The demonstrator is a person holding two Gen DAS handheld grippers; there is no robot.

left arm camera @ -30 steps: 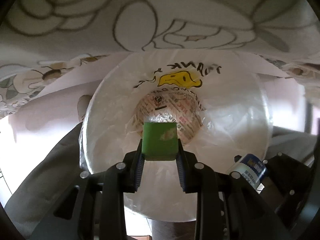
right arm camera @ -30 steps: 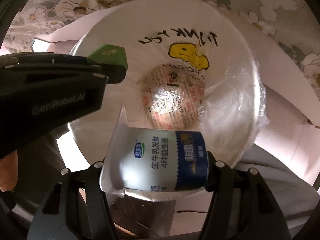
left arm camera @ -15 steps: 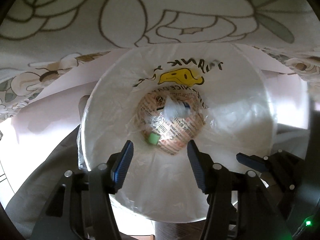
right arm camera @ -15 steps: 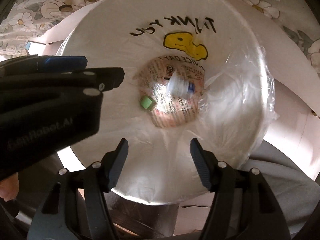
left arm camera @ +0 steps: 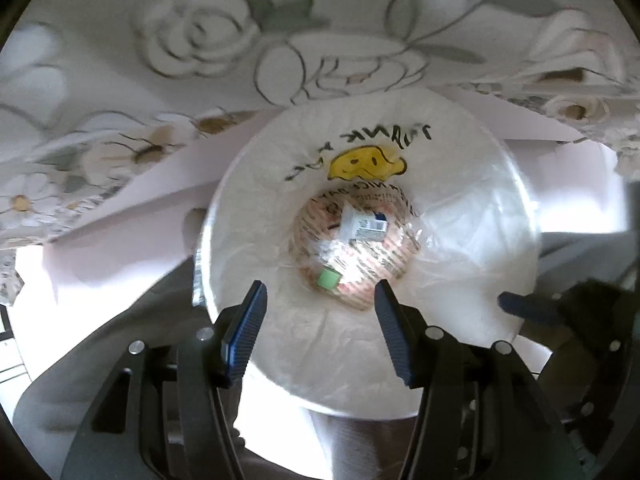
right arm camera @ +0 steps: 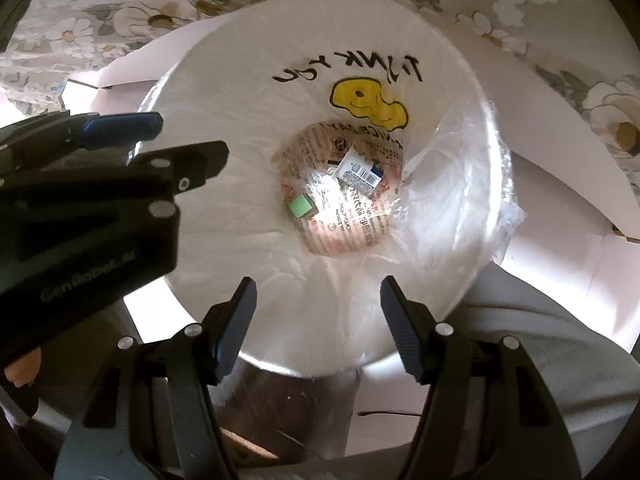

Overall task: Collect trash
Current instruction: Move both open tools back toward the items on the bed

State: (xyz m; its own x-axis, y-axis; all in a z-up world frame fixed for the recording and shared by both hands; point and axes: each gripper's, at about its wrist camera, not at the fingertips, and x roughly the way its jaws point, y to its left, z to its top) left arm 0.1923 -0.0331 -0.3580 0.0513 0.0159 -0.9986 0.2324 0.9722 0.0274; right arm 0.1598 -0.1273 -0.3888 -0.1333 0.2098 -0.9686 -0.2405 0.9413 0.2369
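A white bin lined with a clear bag lies straight below both grippers. At its bottom rest a small green block and a white and blue yogurt cup. My left gripper hangs above the bin with its jaws apart and nothing between them. My right gripper is also open and empty over the bin's near rim. In the right wrist view the left gripper's fingers reach in from the left.
A flowered tablecloth hangs behind the bin, with a white sheet of card under its edge. Grey cloth lies at the lower right, and part of a hand shows at the left edge.
Both grippers let go: the green block left the left jaws and the yogurt cup left the right jaws, and both now lie at the bin's bottom. Both grippers have risen.
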